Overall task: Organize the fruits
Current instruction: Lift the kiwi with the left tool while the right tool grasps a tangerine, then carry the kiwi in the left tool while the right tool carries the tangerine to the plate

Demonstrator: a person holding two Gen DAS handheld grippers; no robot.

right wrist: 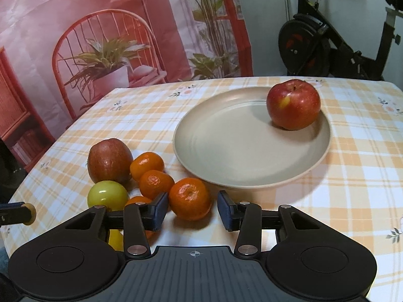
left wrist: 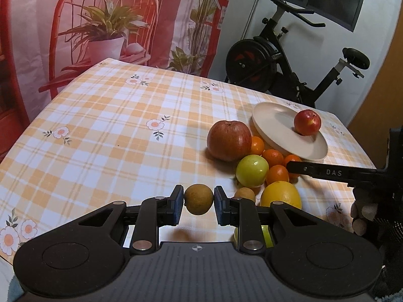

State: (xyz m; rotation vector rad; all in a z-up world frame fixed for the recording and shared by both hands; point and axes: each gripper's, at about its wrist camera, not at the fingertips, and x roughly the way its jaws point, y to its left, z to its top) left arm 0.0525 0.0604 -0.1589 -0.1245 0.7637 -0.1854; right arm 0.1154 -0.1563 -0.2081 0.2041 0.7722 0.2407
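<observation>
Left claw (left wrist: 199, 200) clamped on a small brown fruit (left wrist: 198, 199); right claw (right wrist: 192, 210) straddling a tangerine (right wrist: 190, 198), a gap still showing beside its right pad.

The brown fruit hangs between the pads above the table, just left of the fruit pile. Counted on the cloth: four tangerines, one big dull-red apple (left wrist: 228, 140), one green apple (left wrist: 252, 171), one large yellow citrus (left wrist: 280, 195) and a second small brown fruit (left wrist: 244, 194), all bunched beside the plate (right wrist: 226, 151). One red apple (right wrist: 293, 104) sits on the plate's far right side. The table wears an orange-and-white checked cloth with flower prints (left wrist: 100, 125). Behind it hangs a printed backdrop of a red chair and potted plant (left wrist: 105, 25); to the right an exercise bike (left wrist: 277, 58) stands against a white wall.
</observation>
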